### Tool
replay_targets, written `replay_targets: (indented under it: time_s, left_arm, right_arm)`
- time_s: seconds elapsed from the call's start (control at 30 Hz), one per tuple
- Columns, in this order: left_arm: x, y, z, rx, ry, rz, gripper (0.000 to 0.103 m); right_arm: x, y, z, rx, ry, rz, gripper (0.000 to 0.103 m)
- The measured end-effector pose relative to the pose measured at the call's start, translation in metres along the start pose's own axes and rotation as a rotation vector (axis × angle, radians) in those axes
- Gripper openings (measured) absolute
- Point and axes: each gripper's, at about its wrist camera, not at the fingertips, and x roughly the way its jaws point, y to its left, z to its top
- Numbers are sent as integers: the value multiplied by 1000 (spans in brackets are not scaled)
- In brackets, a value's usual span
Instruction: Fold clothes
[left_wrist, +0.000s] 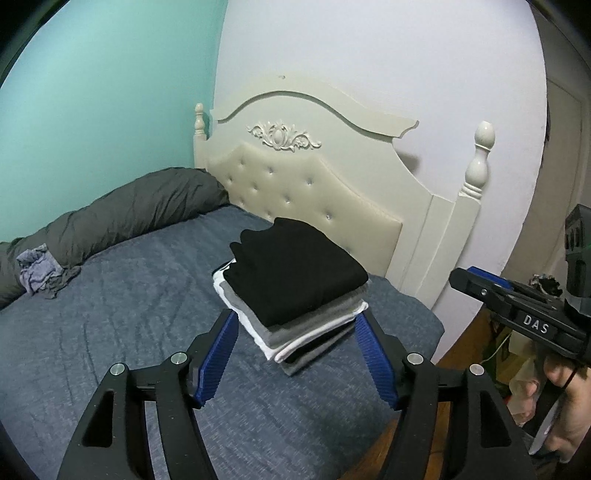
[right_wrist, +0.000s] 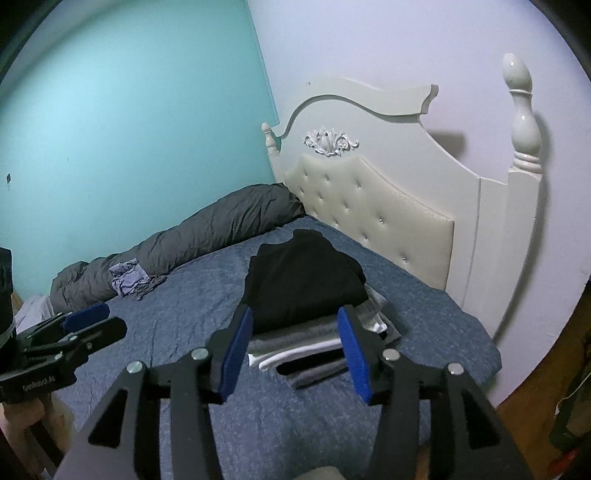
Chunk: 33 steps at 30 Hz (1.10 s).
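Both grippers, left (left_wrist: 295, 350) and right (right_wrist: 295, 350), hung wide open and empty just short of the folded stack (left_wrist: 295, 295) on the blue bedsheet (left_wrist: 110, 350) near the headboard (left_wrist: 314, 192). Apparently nothing was held because the black garment (right_wrist: 303, 280) already topped the pile; one crumpled garment (left_wrist: 37, 273) lay unfolded by the grey duvet (left_wrist: 129, 210).

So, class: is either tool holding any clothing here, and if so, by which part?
Nothing is held. The left tool and right tool are both open, empty, facing the folded stack.
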Motion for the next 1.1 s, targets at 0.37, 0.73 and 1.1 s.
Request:
replay_targets:
  time_s: [0.37,0.73,1.1]
  left_arm:
    - [-36,-6,-14,26,-36,-3,78]
    - [-62,-6,-33,29,-50,-10,89]
    - [-77,-5,-45,30,-60,-11,95]
  right_arm:
    - [-34,12,-17,18,-7,6,66]
    - [-59,20,-37,18,4,-22,72]
    - [-74,34,-51,-8,18,-57,76]
